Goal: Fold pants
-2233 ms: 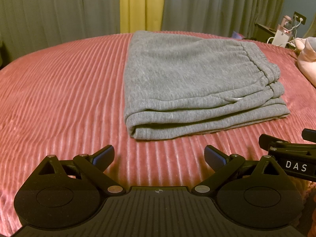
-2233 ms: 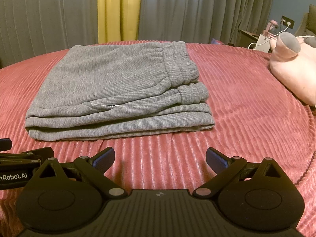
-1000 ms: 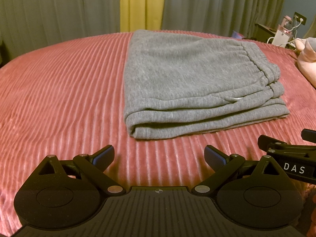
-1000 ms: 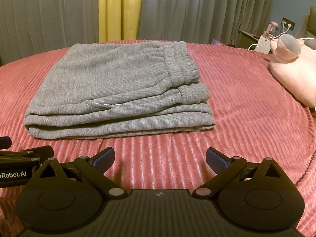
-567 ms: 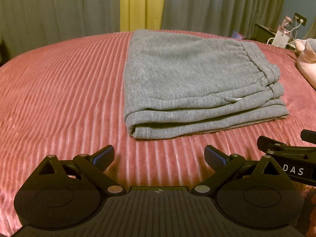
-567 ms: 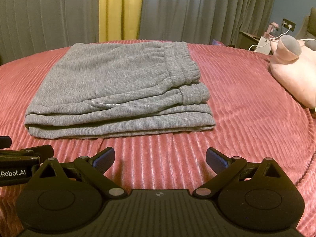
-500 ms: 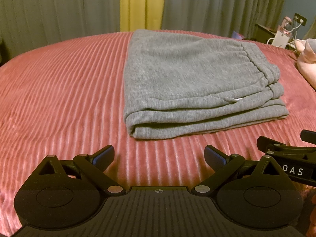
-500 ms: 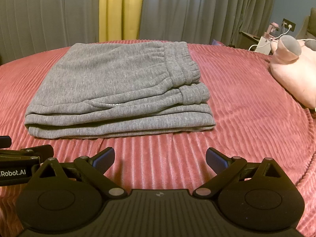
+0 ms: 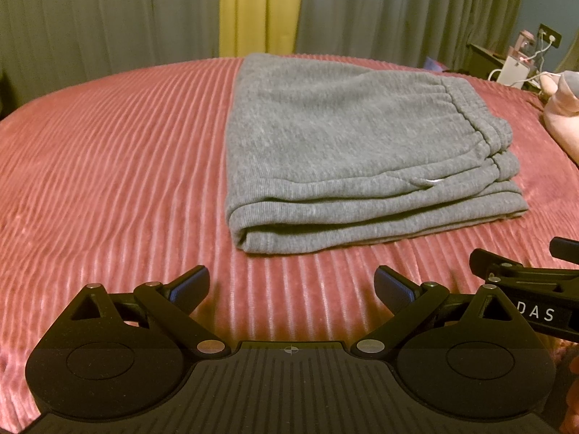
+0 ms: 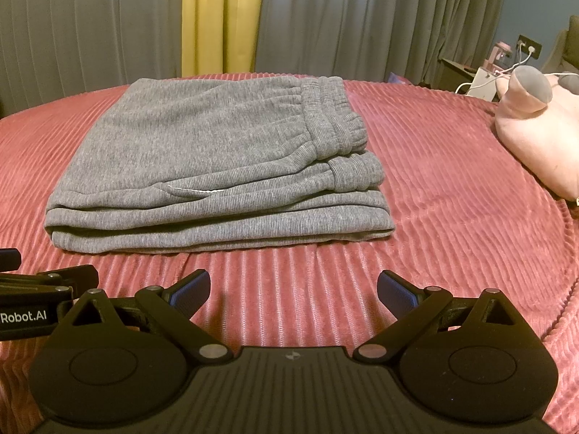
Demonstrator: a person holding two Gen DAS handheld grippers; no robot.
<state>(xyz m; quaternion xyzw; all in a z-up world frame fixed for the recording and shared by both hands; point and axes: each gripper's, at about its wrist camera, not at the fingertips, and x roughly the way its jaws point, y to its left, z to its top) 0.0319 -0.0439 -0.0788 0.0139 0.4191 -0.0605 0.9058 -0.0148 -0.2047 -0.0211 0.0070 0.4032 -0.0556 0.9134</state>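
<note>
The grey pants (image 9: pixel 347 152) lie folded mid-bed — soft, thick, floppy, best pinched at stacked edges — both tools, left tool (image 9: pixel 291 284) and right tool (image 10: pixel 293 289), spread apart, empty.

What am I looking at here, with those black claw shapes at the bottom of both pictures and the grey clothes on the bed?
There is no robot here. A person holds one tool in each hand, and each tool carries a wide-angle camera looking forward along its two fingers. That is why the black shapes fill the bottom of each picture.

One picture comes from the left hand-held gripper, the other from the right hand-held gripper. Each also catches the edge of the other tool at its side. Both grippers are open and hold nothing.

In front of them lie grey sweatpants, already folded into a neat stack, elastic waistband on top at the right. They rest on a ribbed pink bedspread. A pink plush toy sits farther right, with grey and yellow curtains behind.
</note>
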